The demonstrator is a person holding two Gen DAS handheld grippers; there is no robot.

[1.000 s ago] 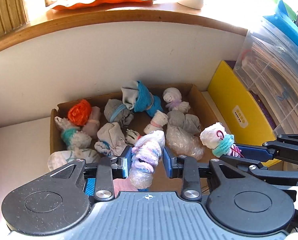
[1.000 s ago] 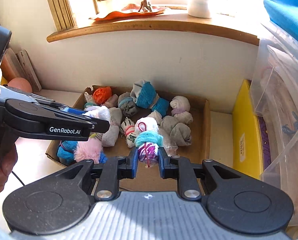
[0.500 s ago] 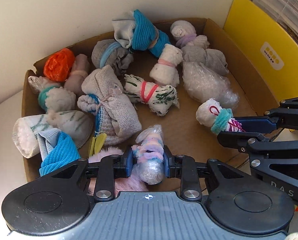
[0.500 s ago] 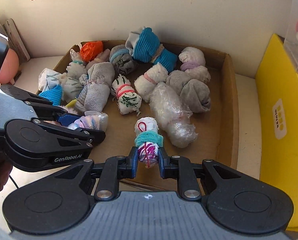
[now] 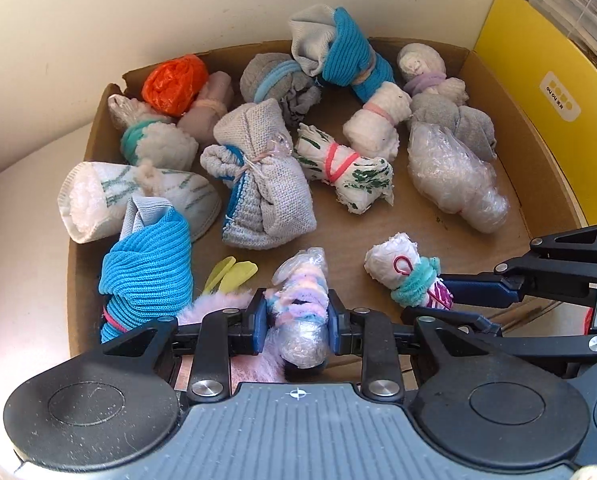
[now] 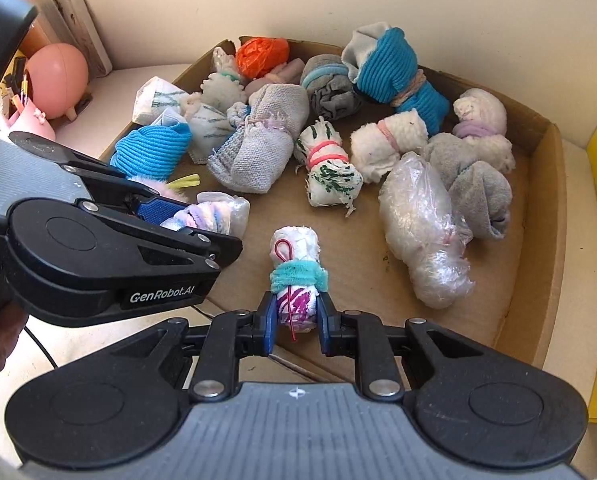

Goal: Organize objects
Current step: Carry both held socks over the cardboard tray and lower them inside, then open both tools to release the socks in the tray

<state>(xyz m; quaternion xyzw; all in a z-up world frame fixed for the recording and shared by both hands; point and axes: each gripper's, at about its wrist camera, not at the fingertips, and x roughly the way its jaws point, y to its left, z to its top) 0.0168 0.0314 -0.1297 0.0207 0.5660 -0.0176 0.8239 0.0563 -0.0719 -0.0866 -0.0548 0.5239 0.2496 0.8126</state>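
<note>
Bundles filled most of the cardboard box (image 5: pixel 510 92), so the sorting looked well advanced: more than a dozen rolled and banded items already lay on its floor, among them an orange wad (image 5: pixel 176 84), a blue ribbed roll (image 5: pixel 350 54), a grey knit bundle (image 5: pixel 260 176) and a clear plastic bundle (image 5: pixel 454 176). Two more were on their way in, one in each tool, and both hung low over the near edge of the box. Whether either touched the cardboard could not be told. Judging by this, what remained was to let these two go into the bare patch near the front; no further loose items showed outside the box, though the views covered little of the surrounding table.

Left tongs (image 5: pixel 297 320) were closed partway, pinching a plastic-wrapped bundle with a pastel scrunchie (image 5: pixel 300 300) by its middle, the blue pads pressed against its sides. A pink fluffy item (image 5: pixel 214 306) lay just beside and under those tongs.

Right tongs (image 6: pixel 296 322) were likewise narrowed to the width of their load, gripping the lower end of a white roll with a teal band (image 6: pixel 296 260), which pointed forward into the box. The two tools sat near each other, left one crossing in front.
</note>
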